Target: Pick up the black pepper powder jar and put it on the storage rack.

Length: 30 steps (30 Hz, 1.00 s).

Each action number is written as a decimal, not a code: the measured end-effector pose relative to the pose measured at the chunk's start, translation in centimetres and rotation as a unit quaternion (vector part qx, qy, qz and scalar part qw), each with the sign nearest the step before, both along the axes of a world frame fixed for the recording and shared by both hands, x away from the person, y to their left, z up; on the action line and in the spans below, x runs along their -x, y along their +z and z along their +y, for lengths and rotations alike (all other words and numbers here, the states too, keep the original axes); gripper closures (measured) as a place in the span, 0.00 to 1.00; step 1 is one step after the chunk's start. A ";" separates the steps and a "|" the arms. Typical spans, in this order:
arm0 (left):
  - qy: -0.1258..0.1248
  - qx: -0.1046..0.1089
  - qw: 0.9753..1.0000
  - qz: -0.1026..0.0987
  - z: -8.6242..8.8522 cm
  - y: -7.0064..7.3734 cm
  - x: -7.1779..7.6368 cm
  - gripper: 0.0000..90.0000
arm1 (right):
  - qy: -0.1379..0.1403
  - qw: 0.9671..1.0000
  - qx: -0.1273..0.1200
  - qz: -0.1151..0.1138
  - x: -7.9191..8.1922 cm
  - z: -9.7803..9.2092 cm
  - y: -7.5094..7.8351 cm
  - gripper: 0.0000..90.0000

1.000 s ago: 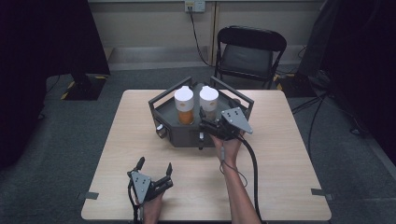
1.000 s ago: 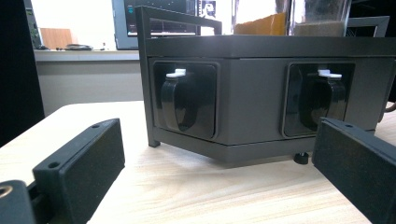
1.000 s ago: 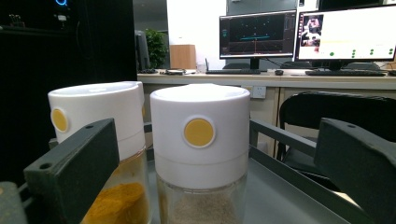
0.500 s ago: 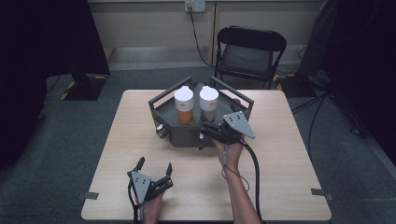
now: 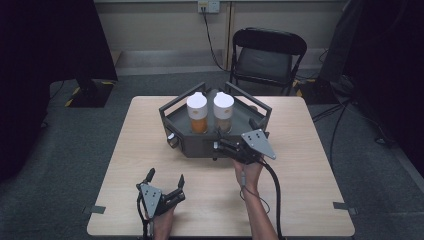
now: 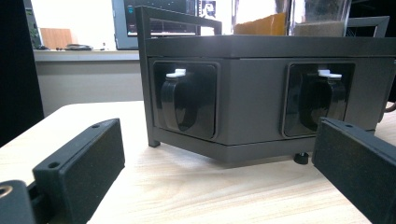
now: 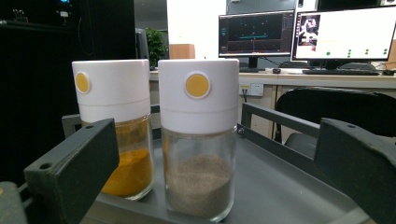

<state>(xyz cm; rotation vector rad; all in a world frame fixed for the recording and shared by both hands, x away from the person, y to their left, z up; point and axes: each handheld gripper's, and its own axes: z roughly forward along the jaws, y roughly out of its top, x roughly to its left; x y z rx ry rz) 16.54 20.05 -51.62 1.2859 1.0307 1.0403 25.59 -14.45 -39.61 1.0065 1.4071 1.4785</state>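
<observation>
A dark grey six-sided tray (image 5: pixel 200 145) stands mid-table. It holds two glass jars with white caps: one with orange powder (image 5: pixel 198 114) (image 7: pixel 122 140) and one with grey-brown powder (image 5: pixel 223 113) (image 7: pixel 198 154). My right gripper (image 5: pixel 221 142) (image 7: pixel 217 140) is open at the tray's near right rim, level with the jars and facing the grey-brown one, with nothing between its jaws. My left gripper (image 5: pixel 165 176) (image 6: pixel 217 140) is open low over the table near the front edge, facing the tray's front wall (image 6: pixel 252 93). That wall has two recesses with black clips (image 6: pixel 180 100) (image 6: pixel 322 98).
A black folding chair (image 5: pixel 267 57) stands behind the table. Bare wooden tabletop (image 5: pixel 300 195) lies to either side of the tray and in front of it. A cable (image 5: pixel 274 185) trails from the right gripper along the person's forearm.
The right gripper has drawn back a little toward the person and to the right, away from the jars. The left gripper has stayed where it was.
</observation>
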 end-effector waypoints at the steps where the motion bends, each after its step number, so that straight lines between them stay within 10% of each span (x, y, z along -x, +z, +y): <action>1: 0.000 0.000 1.000 0.000 0.0 0.0 0.0 0.02 | 0.002 1.000 0.000 0.001 0.1 -0.1 0.0 0.00; 30: -0.001 0.000 1.000 -0.001 0.1 0.0 0.0 0.02 | -0.001 1.000 0.005 0.010 3.7 -0.7 -2.4 0.00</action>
